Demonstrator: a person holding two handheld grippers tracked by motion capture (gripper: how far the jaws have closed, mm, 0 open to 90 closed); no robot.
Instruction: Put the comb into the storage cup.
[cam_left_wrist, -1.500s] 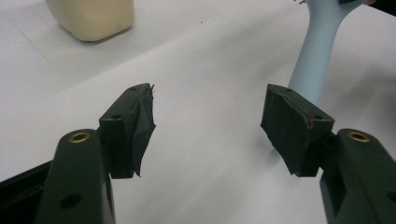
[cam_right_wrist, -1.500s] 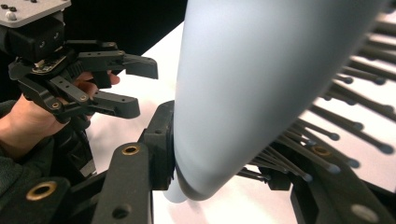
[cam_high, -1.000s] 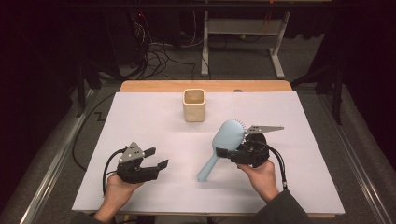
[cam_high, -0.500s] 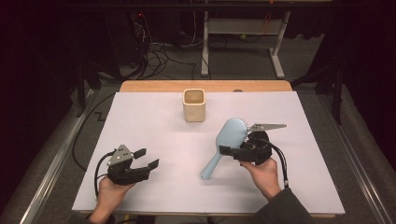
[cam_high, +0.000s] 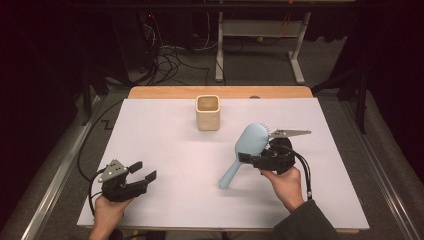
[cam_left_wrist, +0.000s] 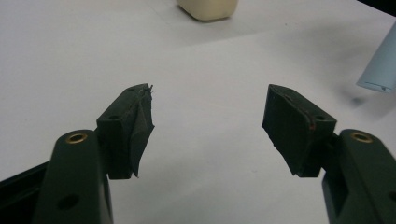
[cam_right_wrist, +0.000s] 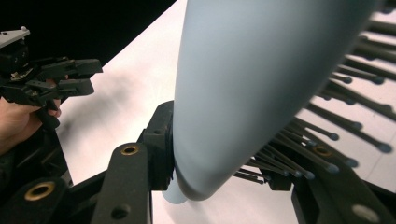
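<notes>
White table (cam_high: 165, 200): we're clamping the brush (cam_high: 245, 150) at its head with the right gripper (cam_high: 250, 159). It's looking light, stiff and slick, so we're favouring the neck; left gripper (cam_high: 142, 172) is gaping wide, holding nothing.

A pale blue hairbrush (cam_high: 246, 150) with dark, ball-tipped bristles is held near the base of its oval head. Its handle slants down toward the white tabletop (cam_high: 175, 145), right of centre.

- White table sheet (cam_high: 165, 150) evenly lit from above, surroundings near black.
- Soft shadows.
- Hairbrush (cam_right_wrist: 261, 84) close-up blurred in right gripper view.
</notes>
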